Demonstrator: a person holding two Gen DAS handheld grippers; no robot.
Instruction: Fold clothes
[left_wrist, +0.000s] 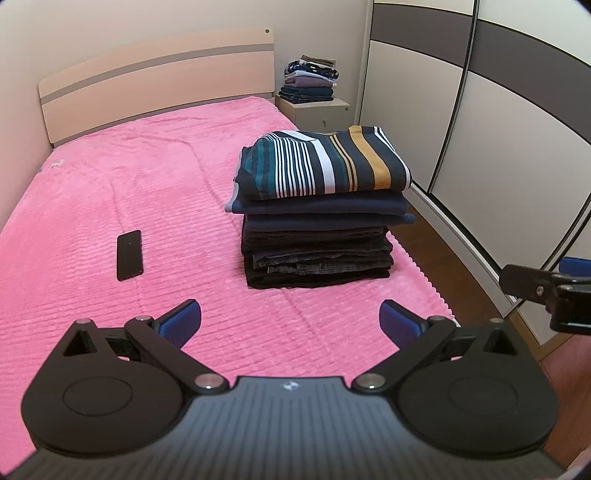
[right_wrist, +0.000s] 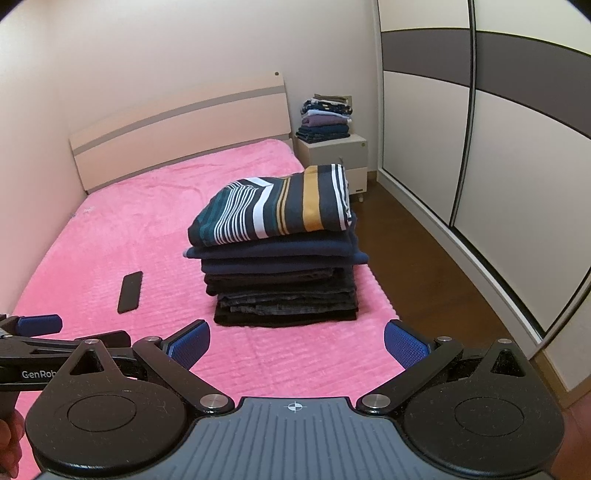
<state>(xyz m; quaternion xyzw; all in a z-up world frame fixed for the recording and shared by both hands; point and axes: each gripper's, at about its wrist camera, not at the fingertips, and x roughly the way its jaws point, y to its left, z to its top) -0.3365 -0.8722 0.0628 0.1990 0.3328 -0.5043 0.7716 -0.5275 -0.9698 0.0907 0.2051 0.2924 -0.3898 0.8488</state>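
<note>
Both claws hang empty over the near edge of the bed (left_wrist: 110, 177). The left claw (left_wrist: 291, 321) has its blue pads spread wide, with nothing between them. The right claw (right_wrist: 295, 343) stands equally wide apart and also holds nothing.

The task's clothes sit as a folded stack (left_wrist: 321, 236) on the right side of the bed, close to its right edge. A striped top (left_wrist: 325, 162) lies uppermost, above navy and dark layers. No unfolded garment is visible on the bed, so the folding appears largely complete.

Hazards, as judged from this position:
- The stack is tall and its layers are unevenly aligned; the upper layers overhang the lower ones. A sideways nudge from either claw could shear it.
- The stack stands near the bed edge. A push to the right could send the layers to the floor (right_wrist: 417, 266).
- The plush cover gives soft footing, so pressing down beside the stack could tilt it.
- A phone (left_wrist: 129, 254) lies flat on the cover, left of the stack and apart from it. A sweeping claw or a dragged garment could carry it along.

The bed carries a pink ribbed cover and a pale headboard (left_wrist: 155, 81). A nightstand (right_wrist: 332, 158) beyond it bears a second pile (right_wrist: 327, 118). A wardrobe (right_wrist: 480, 147) with sliding doors lines the right wall.
</note>
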